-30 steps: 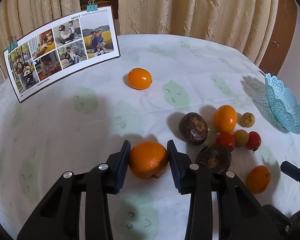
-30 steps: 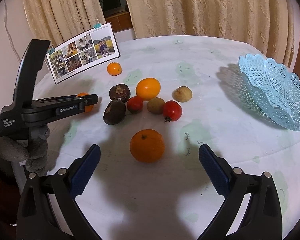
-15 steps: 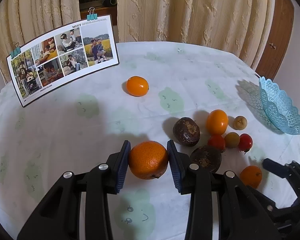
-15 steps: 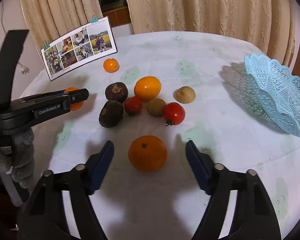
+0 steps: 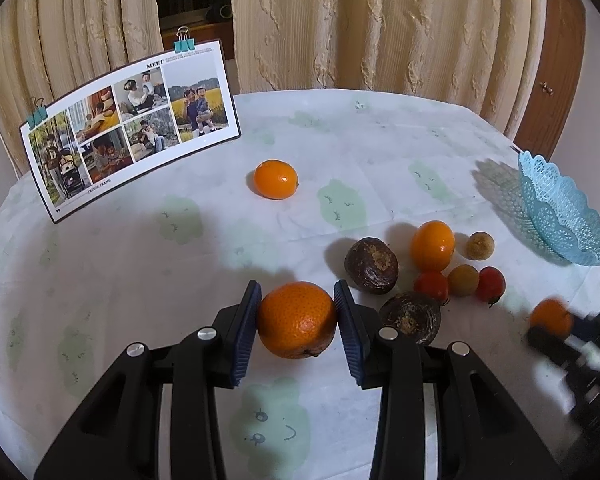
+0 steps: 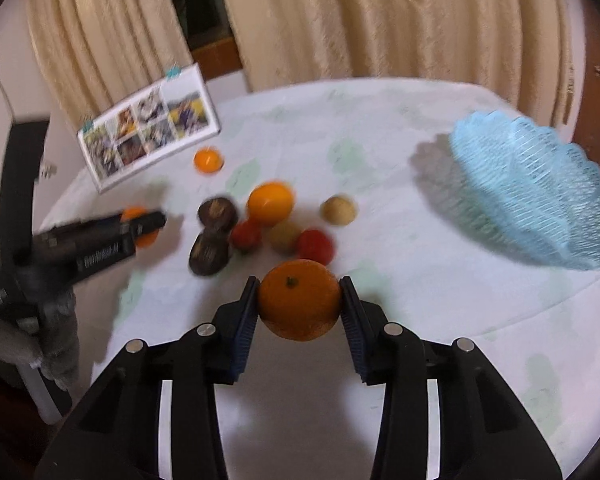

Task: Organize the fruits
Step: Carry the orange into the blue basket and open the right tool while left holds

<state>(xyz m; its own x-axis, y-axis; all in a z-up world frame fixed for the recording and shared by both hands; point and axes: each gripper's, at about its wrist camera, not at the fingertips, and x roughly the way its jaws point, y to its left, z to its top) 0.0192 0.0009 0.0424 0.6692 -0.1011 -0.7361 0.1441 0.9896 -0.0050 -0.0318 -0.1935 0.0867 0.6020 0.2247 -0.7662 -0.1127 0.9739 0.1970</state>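
Observation:
My left gripper [image 5: 296, 320] is shut on an orange [image 5: 297, 319] and holds it over the table. My right gripper [image 6: 299, 306] is shut on a second orange [image 6: 299, 300], which also shows blurred in the left wrist view [image 5: 550, 318]. A light blue lace basket [image 6: 540, 196] stands at the right; it also shows in the left wrist view [image 5: 560, 212]. A cluster of fruit lies mid-table: two dark brown fruits [image 5: 371, 260], an orange-yellow fruit [image 5: 432, 245], red tomatoes [image 5: 490, 285] and small tan fruits [image 5: 480, 245].
A small orange [image 5: 275, 179] lies alone toward the back. A photo board [image 5: 128, 128] with blue clips stands at the back left. Beige curtains hang behind the round table with its white patterned cloth [image 5: 140, 260].
My right gripper has closed from wide open onto the second orange and moved forward. My left gripper has lifted slightly with its orange still held.

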